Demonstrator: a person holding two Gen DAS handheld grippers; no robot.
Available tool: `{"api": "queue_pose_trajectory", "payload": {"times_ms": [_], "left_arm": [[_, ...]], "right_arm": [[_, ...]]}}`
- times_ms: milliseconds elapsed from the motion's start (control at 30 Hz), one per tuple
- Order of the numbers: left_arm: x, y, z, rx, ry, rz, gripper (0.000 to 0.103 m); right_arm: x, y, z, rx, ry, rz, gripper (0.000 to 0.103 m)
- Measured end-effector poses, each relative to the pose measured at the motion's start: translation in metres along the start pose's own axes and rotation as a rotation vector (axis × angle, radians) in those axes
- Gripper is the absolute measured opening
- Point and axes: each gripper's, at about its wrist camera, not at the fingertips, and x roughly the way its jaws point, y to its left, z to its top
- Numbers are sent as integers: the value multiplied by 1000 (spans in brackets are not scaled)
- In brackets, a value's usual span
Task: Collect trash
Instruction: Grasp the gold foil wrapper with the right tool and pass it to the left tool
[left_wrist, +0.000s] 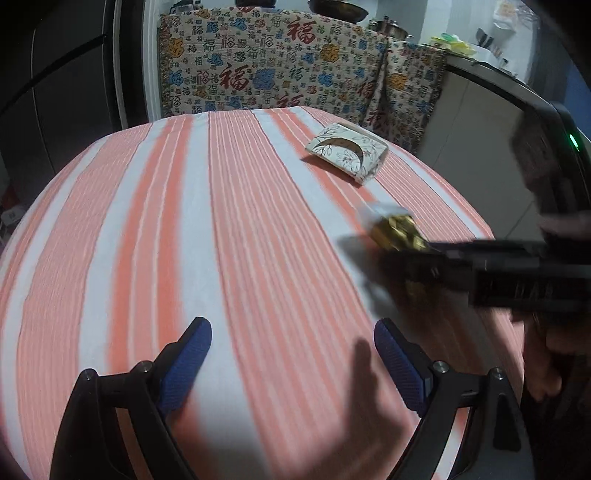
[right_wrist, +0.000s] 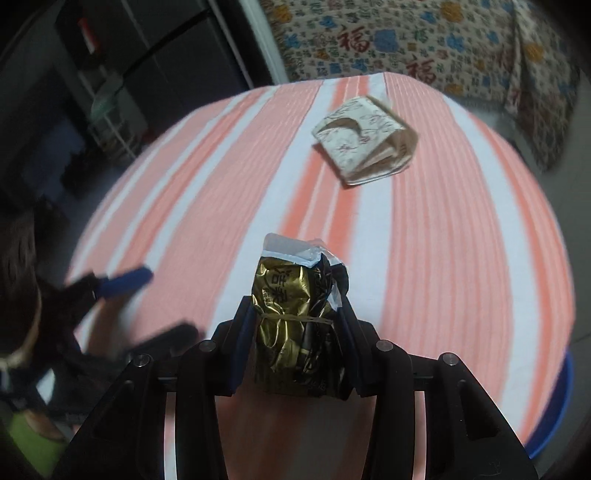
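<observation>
My right gripper (right_wrist: 295, 314) is shut on a crumpled gold and black wrapper (right_wrist: 291, 317) bound with a rubber band, held above the striped table. The same wrapper (left_wrist: 397, 232) shows in the left wrist view at the tip of the right gripper (left_wrist: 410, 258), to my right. My left gripper (left_wrist: 291, 332) is open and empty over the orange and white striped cloth (left_wrist: 221, 221). A folded white paper packet with a floral print (left_wrist: 349, 151) lies at the far right of the table; it also shows in the right wrist view (right_wrist: 364, 142).
A patterned cloth with red characters (left_wrist: 277, 66) drapes furniture behind the table. A dark cabinet (left_wrist: 55, 92) stands at the far left. A blue rim (right_wrist: 554, 413) shows below the table's right edge. The left gripper (right_wrist: 122, 284) appears blurred at the left.
</observation>
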Motion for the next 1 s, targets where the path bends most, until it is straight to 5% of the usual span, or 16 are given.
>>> {"api": "queue_pose_trajectory", "payload": {"times_ms": [33, 100, 367, 433, 533, 567, 800, 833, 867, 900, 1000], "left_arm": [[-5, 1, -5, 10, 0, -4, 92], [-14, 0, -12, 25, 5, -20, 92], [-8, -30, 23, -83, -28, -120, 92], [5, -44, 39, -111, -19, -93, 92], [28, -57, 54, -144, 15, 84, 92], [33, -56, 55, -152, 24, 120, 92], [49, -48, 47, -139, 32, 152, 91], [48, -48, 47, -132, 22, 153, 80], [46, -48, 45, -117, 11, 154, 55], [43, -46, 44, -94, 5, 163, 45], [38, -37, 41, -49, 10, 126, 35]], "right_arm": [[1, 3, 3, 2, -8, 91, 53], [-4, 4, 5, 28, -36, 176, 90], [-43, -36, -19, 23, -155, -27, 91], [-48, -41, -29, 28, -177, -50, 91], [-57, -60, -39, 104, -207, -142, 86], [-61, -74, -40, 156, -220, -114, 89], [-80, -115, 3, 185, -244, -164, 92], [-74, -110, 12, 148, -229, -156, 93], [-63, -103, 24, 100, -209, -152, 95], [-51, -96, 34, 54, -183, -147, 97], [-14, -81, 62, -10, -130, -151, 97]]}}
